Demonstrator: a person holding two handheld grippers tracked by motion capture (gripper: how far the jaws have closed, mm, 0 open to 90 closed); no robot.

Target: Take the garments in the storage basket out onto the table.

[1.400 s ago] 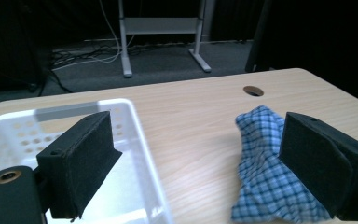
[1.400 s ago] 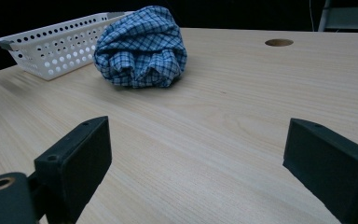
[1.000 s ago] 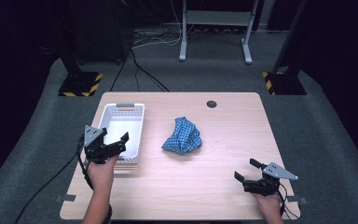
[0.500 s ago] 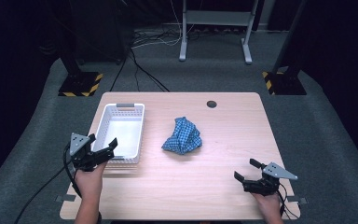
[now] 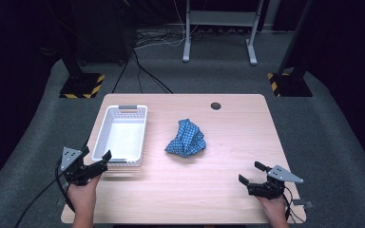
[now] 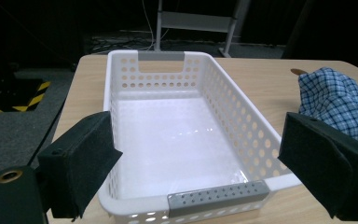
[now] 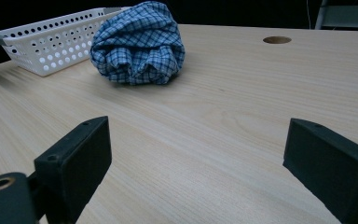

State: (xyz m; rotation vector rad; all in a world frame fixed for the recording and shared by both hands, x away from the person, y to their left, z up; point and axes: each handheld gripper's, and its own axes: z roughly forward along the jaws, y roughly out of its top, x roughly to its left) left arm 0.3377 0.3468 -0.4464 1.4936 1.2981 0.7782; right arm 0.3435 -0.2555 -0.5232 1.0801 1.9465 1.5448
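Beside the near end of the white basket (image 5: 120,137), the left gripper (image 5: 100,161) now hangs low over the table's front left corner, its jaws spread wide with nothing between them. A second ago it stood higher up along the basket's left side, almost over the near rim; since then the hand has drawn it back toward the person and off to the left, so it sits just clear of the basket's near left corner. From the left gripper view the basket's near grey handle (image 6: 217,197) lies right between the two black jaws, and the bottom of the basket (image 6: 177,144) is bare. To the right of the basket, well apart from both tools, the crumpled blue checked cloth (image 5: 186,138) lies where it lay before, untouched on the wooden table (image 5: 180,194). Far to the right of the basket, near the front edge, the right gripper (image 5: 252,173) has not stirred; its jaws are also wide and hold nothing, and the right gripper view looks across bare wood at the cloth (image 7: 139,43) with the basket (image 7: 51,42) behind it. I judge the left hand has merely pulled back to a waiting pose; the cloth is not yet picked up, so the real work has hardly begun.
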